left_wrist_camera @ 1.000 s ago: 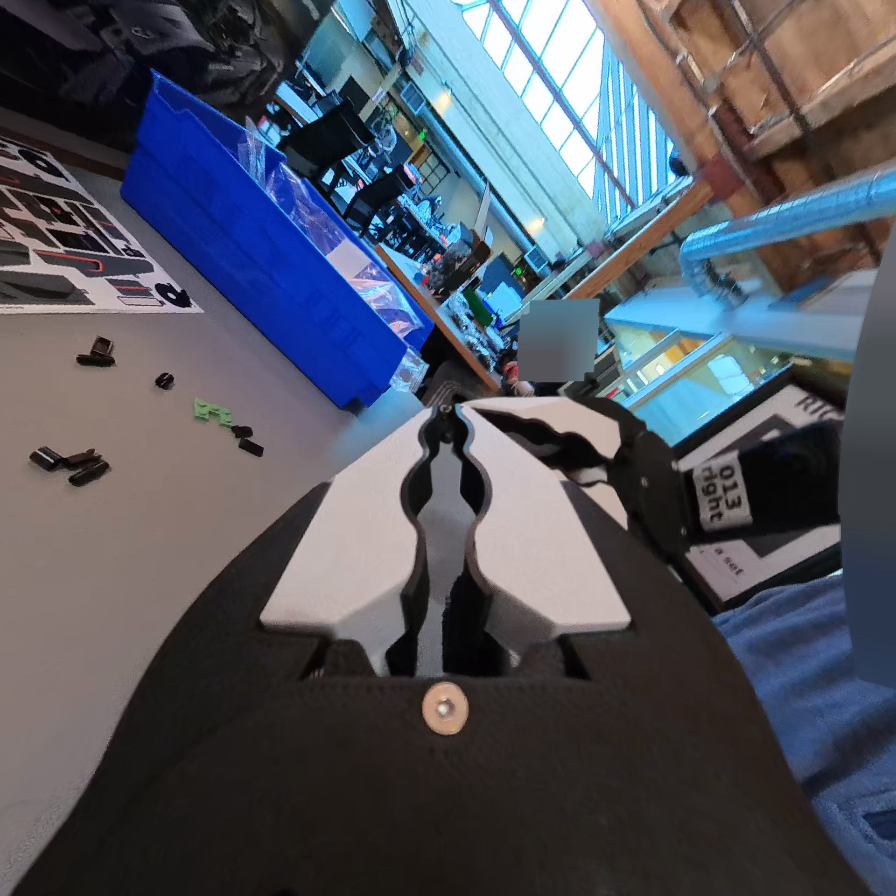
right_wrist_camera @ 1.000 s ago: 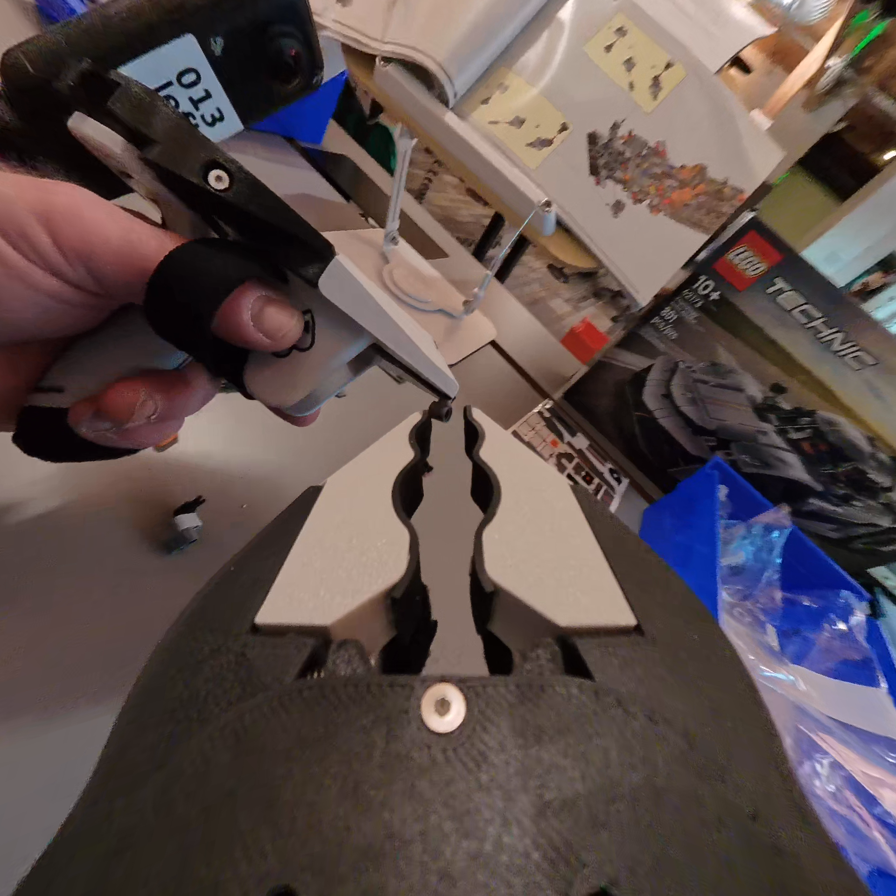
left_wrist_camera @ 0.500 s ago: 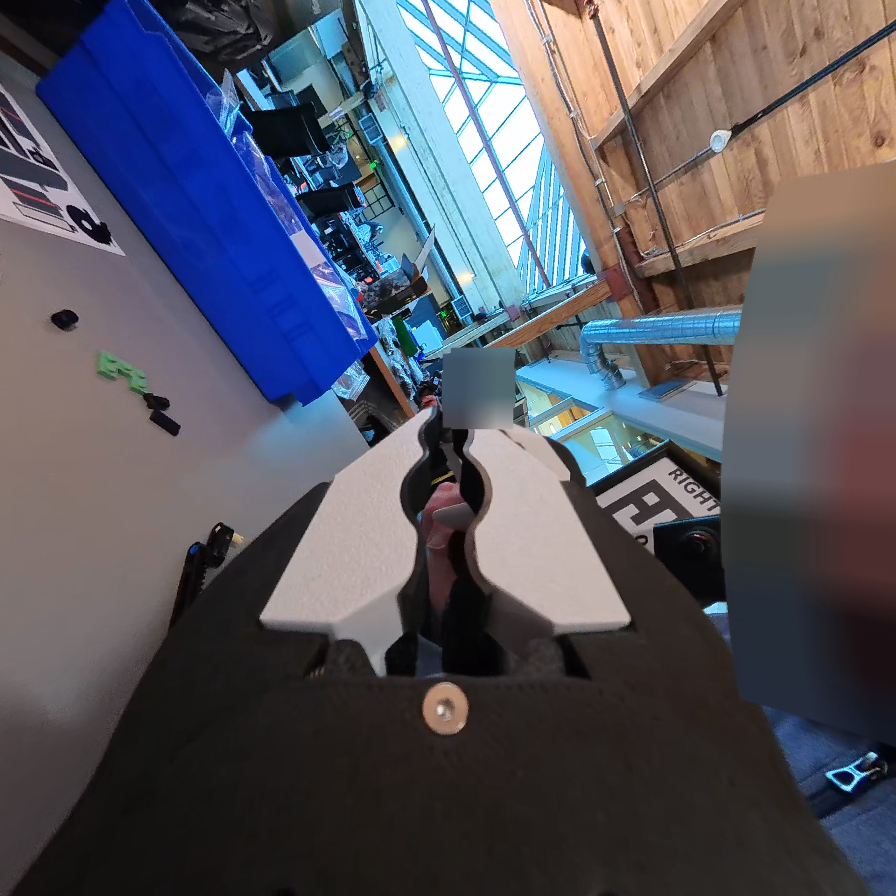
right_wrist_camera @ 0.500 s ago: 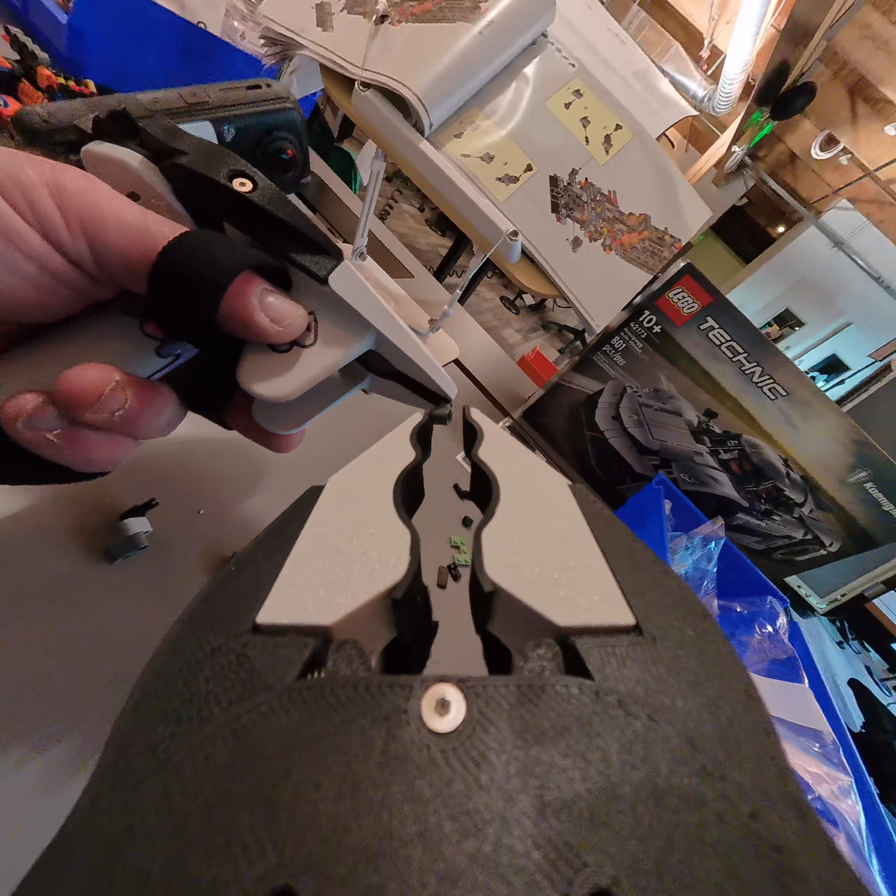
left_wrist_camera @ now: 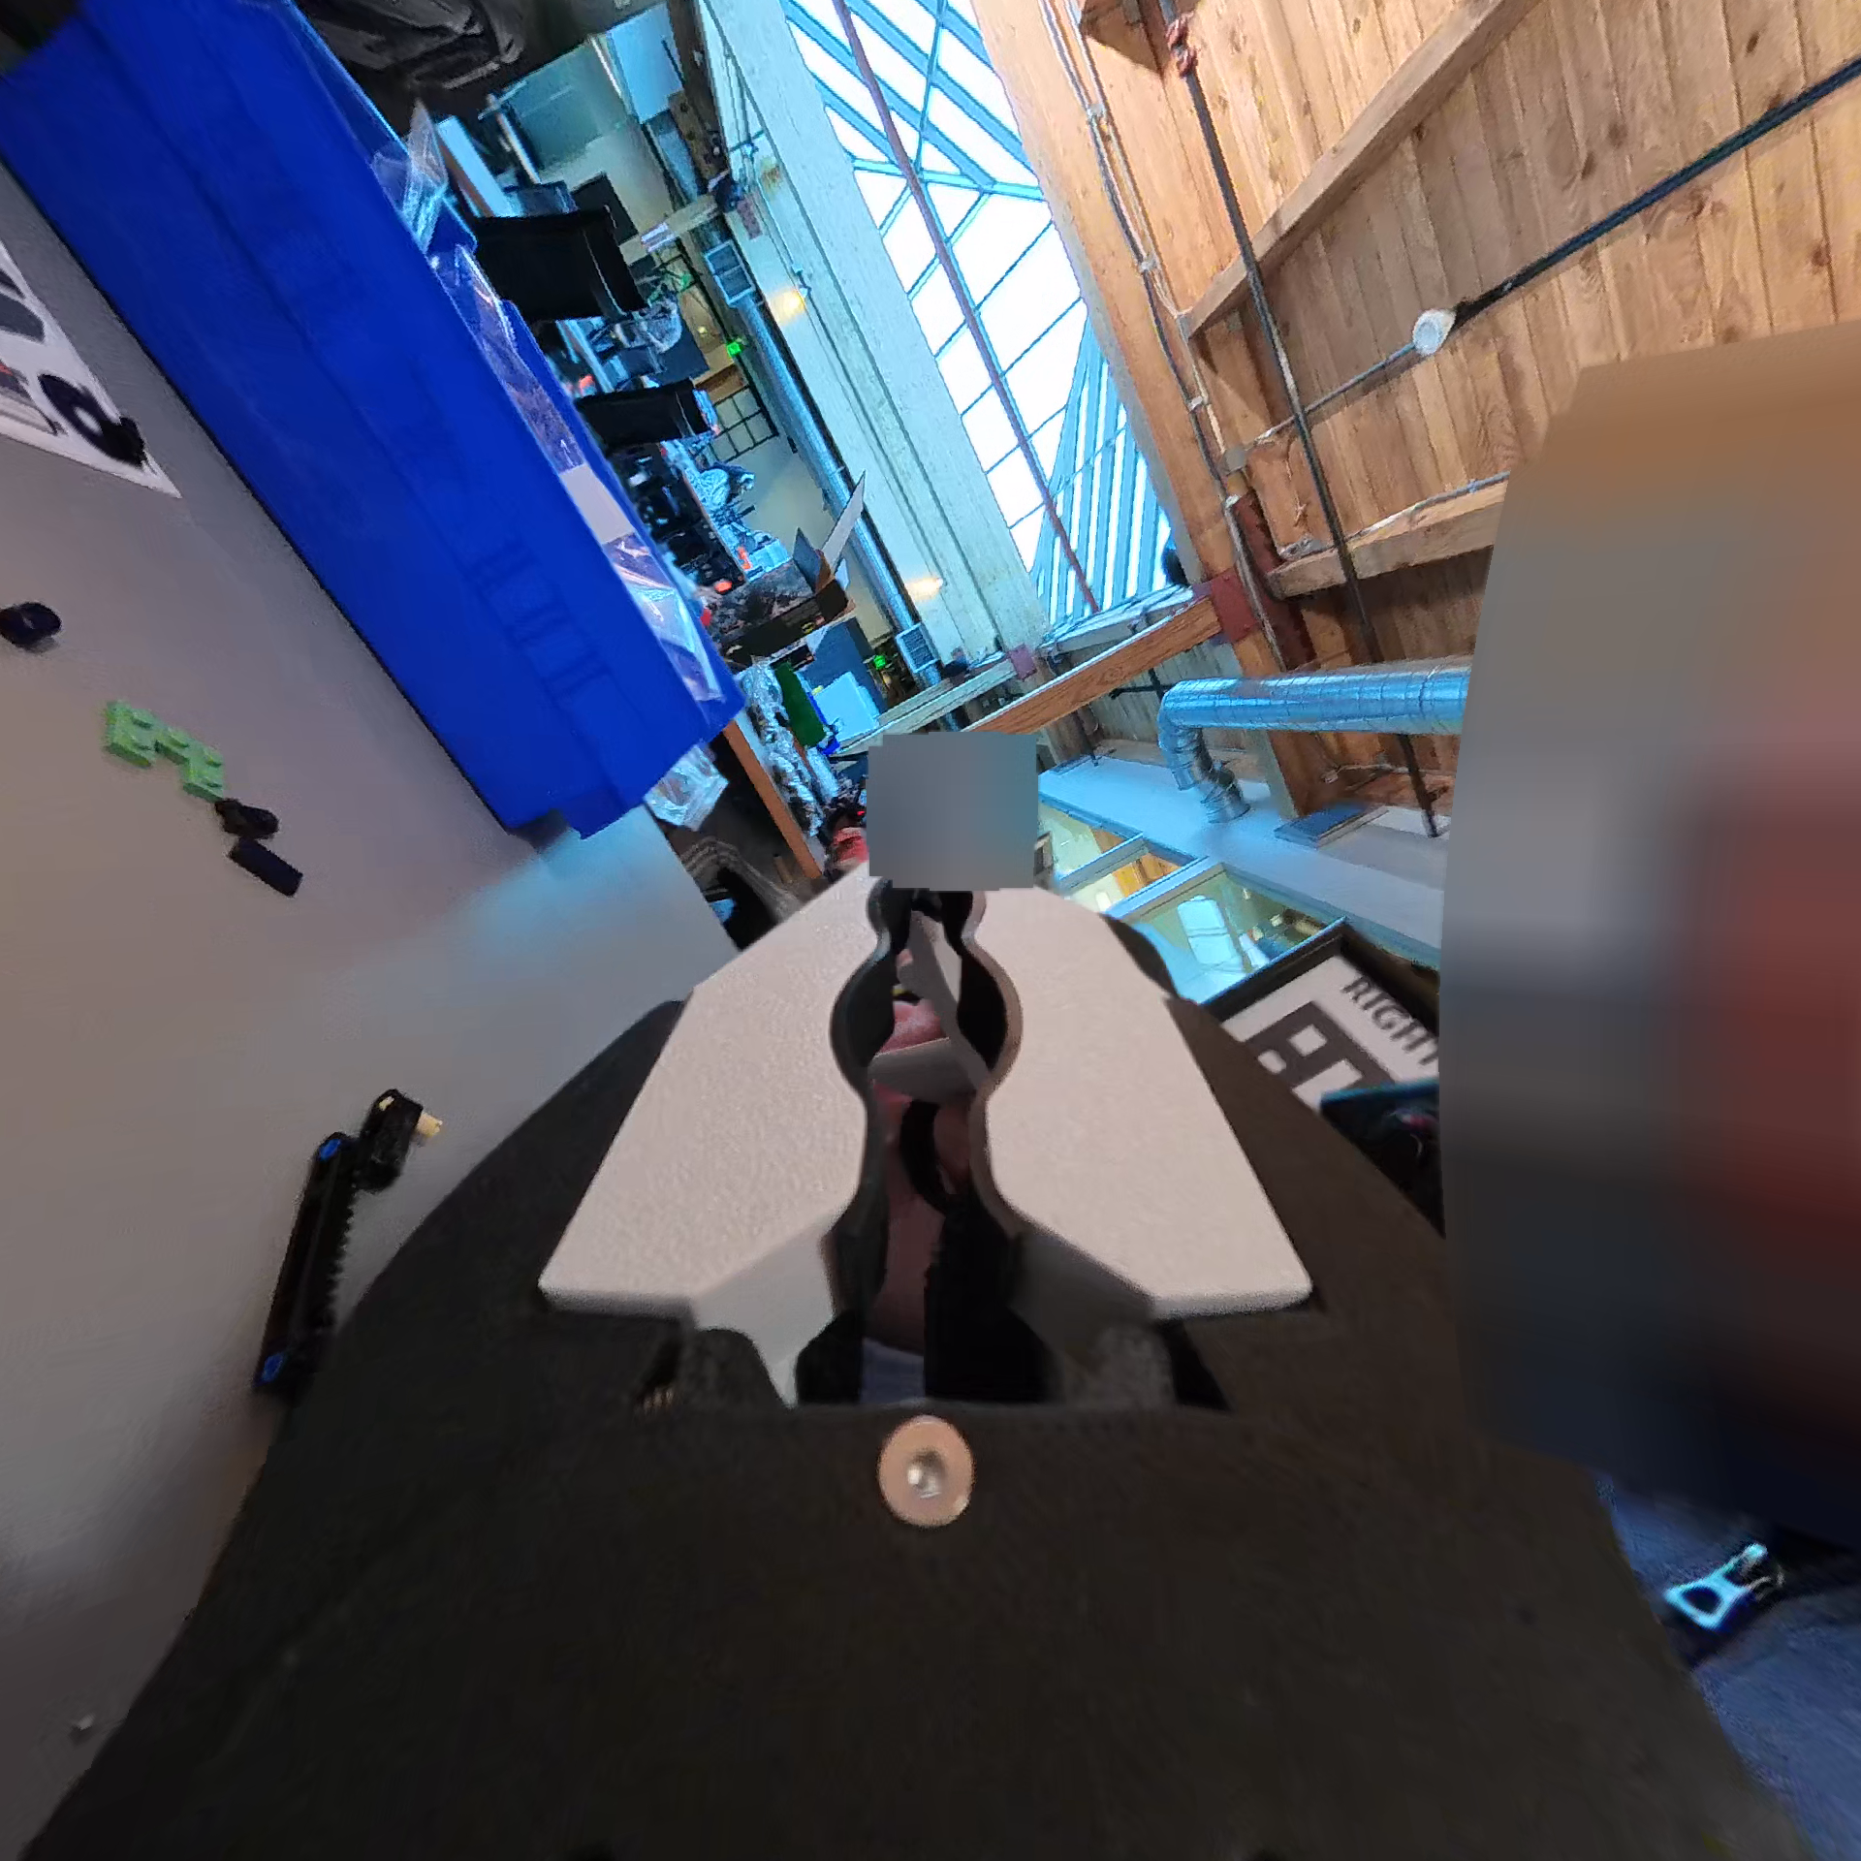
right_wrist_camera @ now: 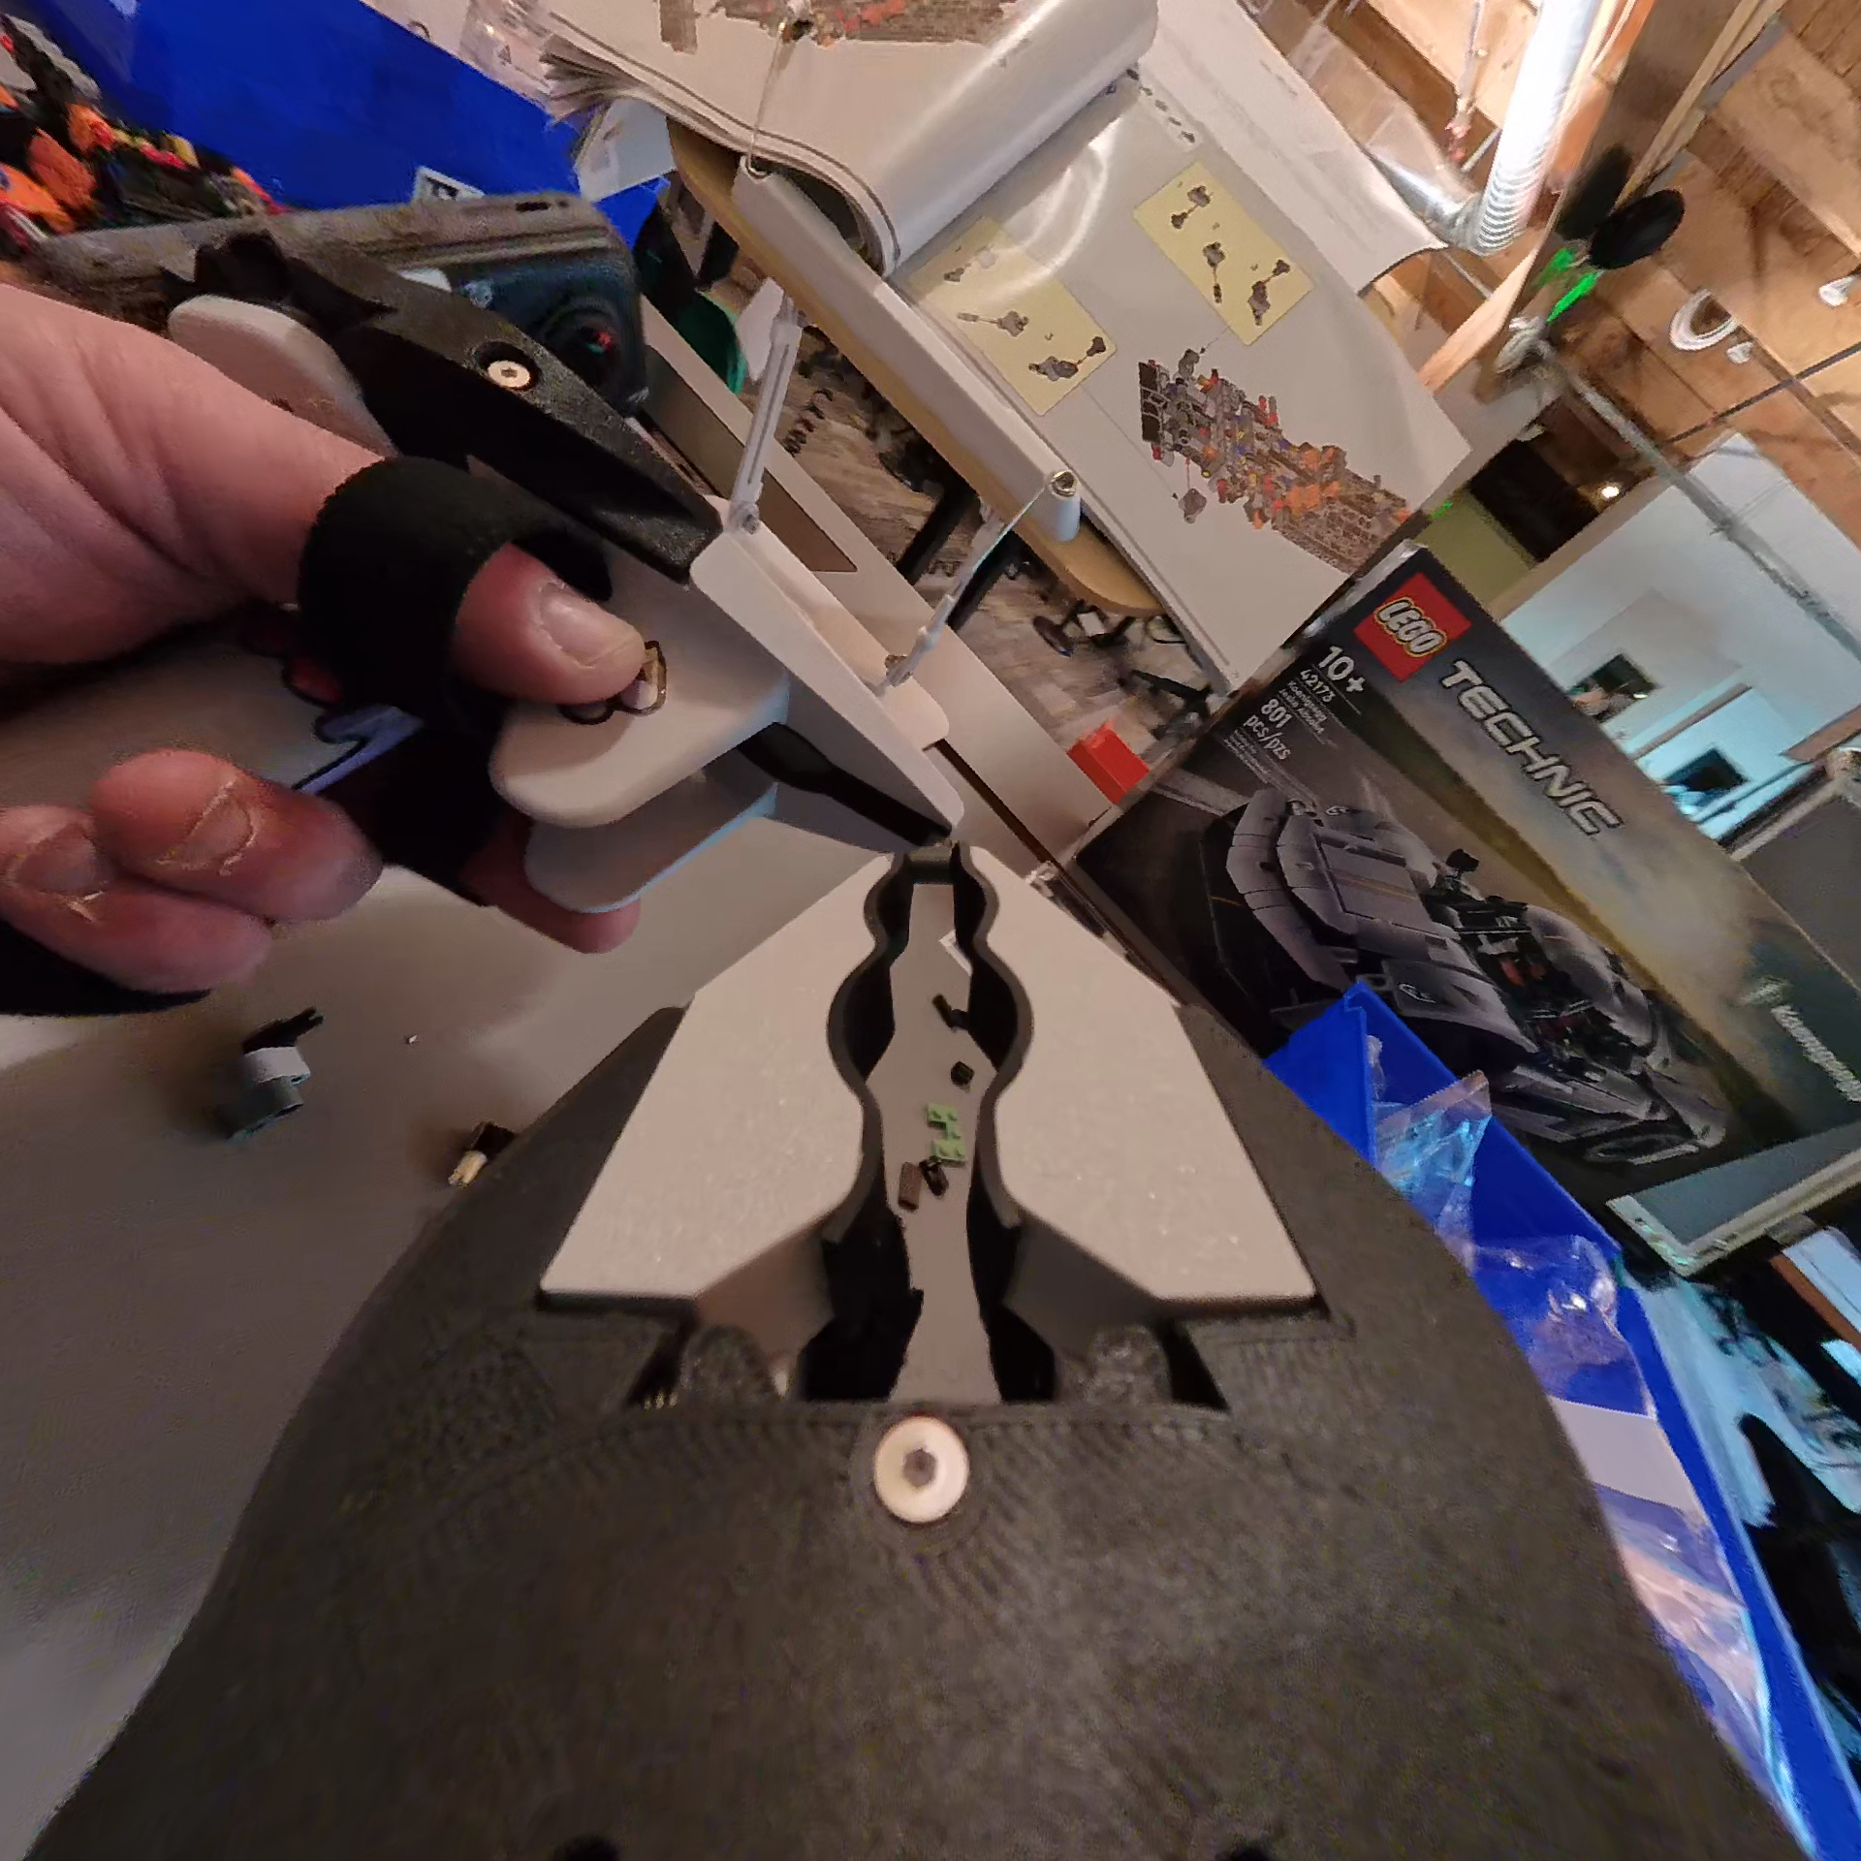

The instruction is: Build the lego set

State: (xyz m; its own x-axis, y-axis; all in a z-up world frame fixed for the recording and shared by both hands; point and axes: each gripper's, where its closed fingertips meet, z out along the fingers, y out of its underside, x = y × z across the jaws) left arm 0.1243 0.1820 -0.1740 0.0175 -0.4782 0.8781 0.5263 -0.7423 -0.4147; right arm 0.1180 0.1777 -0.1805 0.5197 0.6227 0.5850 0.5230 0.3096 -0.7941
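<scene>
Both tongs' tips meeting, small black piece (right_wrist_camera: pixel 932 864) pinched between

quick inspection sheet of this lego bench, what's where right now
surface: grey table, mostly bare.
job's things: green piece with small black pieces beside it; black toothed beam; grey piece; open instruction booklet on a stand; set box.
clutter: sticker sheet; blue bin holding plastic bags.
grippers: left claw and right claw are tip to tip at a tiny black piece; which one grips it is unclear.
cables: nothing seen on the table.
surroundings: workshop, wooden wall, skylight.
</scene>
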